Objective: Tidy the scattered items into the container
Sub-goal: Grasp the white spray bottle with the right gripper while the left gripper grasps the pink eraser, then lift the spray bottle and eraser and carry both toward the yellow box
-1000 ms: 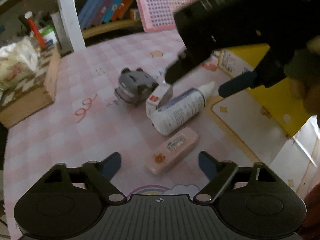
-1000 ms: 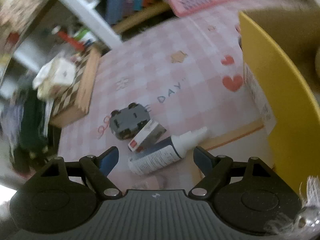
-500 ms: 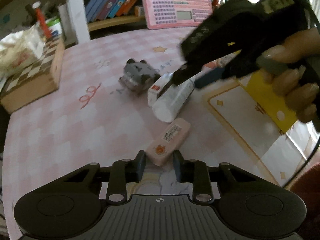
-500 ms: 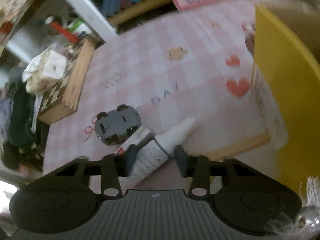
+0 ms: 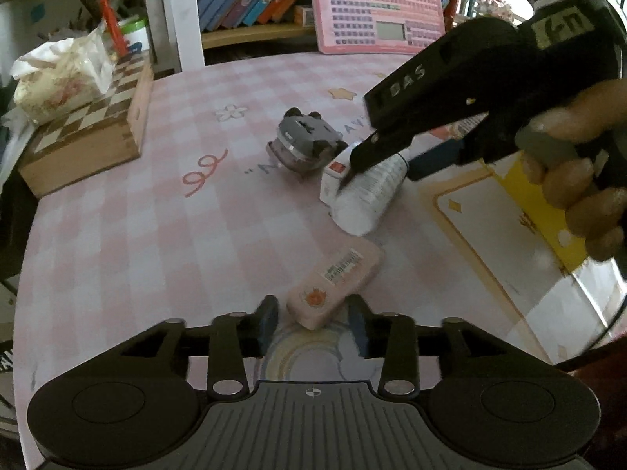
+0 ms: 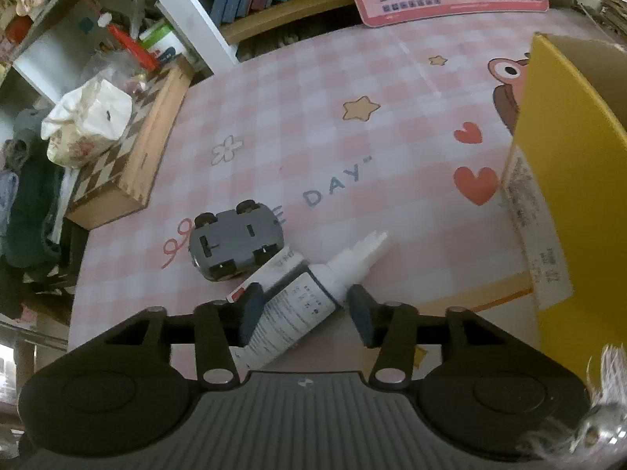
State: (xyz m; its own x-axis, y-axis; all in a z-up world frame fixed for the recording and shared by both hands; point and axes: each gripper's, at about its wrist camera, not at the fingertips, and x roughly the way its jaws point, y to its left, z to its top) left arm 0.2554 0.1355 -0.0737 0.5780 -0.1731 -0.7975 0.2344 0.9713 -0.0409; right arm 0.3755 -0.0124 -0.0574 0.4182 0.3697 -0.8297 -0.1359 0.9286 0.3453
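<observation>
Bottle (image 6: 301, 309) lies nozzle up-right (long axis diagonal).

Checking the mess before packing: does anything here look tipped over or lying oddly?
Yes. The grey toy car lies upside down, wheels up, and the white bottle lies on its side across a small box beside it. Nothing looks spilled.

Pink-and-white checked tablecloth (image 6: 313, 90); on it, grey toy car (image 6: 235, 244), white bottle (image 6: 301, 305), pale pink case (image 5: 333, 280). Yellow container (image 6: 568, 203) at its edge; brown-and-white chequered board (image 6: 117, 156).
</observation>
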